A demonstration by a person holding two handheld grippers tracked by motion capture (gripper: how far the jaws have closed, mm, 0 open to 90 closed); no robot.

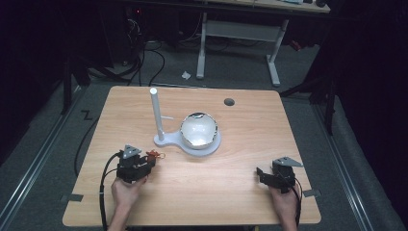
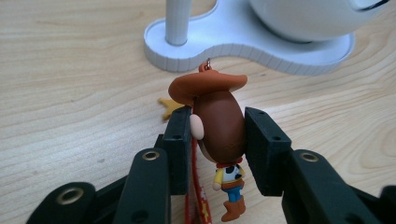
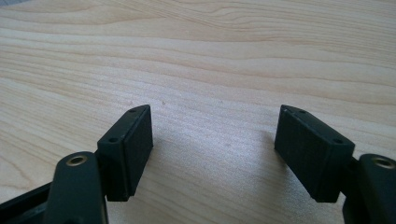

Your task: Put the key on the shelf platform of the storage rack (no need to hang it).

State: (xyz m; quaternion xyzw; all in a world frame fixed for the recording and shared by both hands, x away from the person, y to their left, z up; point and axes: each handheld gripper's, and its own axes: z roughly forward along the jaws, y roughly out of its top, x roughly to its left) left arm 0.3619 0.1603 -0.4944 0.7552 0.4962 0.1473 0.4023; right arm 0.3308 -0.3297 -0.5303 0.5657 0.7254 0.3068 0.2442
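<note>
1. Left gripper (image 2: 218,135): pads pinch the head of a cowboy keychain (image 2: 219,126) from both sides. Seen at the table's near left in the high view (image 1: 151,159).
2. Keychain: small figure with a brown hat, yellow shirt, blue trousers and brown boots. It hangs head-up between the pads, its body dangling below them. A small metal ring (image 2: 206,63) sits on top of the hat. A red strap (image 2: 198,196) trails down beside the figure. The figure appears lifted off the table (image 1: 240,183); contact underneath cannot be told.
3. Stand (image 1: 166,139): white base with an upright post (image 1: 155,113) and a thin side peg (image 1: 167,117) partway up. It lies just ahead of the keychain, near the table's middle.
4. Bowl (image 1: 198,130): white and round, seated on the wide end of the stand's base, beside the post.
5. Right gripper (image 3: 215,154): jaws spread wide, nothing between them. It rests low over bare wood at the near right (image 1: 276,178), well apart from the stand.
6. Step in hand, as judged: pick-up done, carry toward the stand about to begin.
7. Next move, as judged: raise the keychain to peg height and bring the ring to the peg's tip. The ring is small, so the approach needs a steady, level hand. The right gripper may have to steady the base.
</note>
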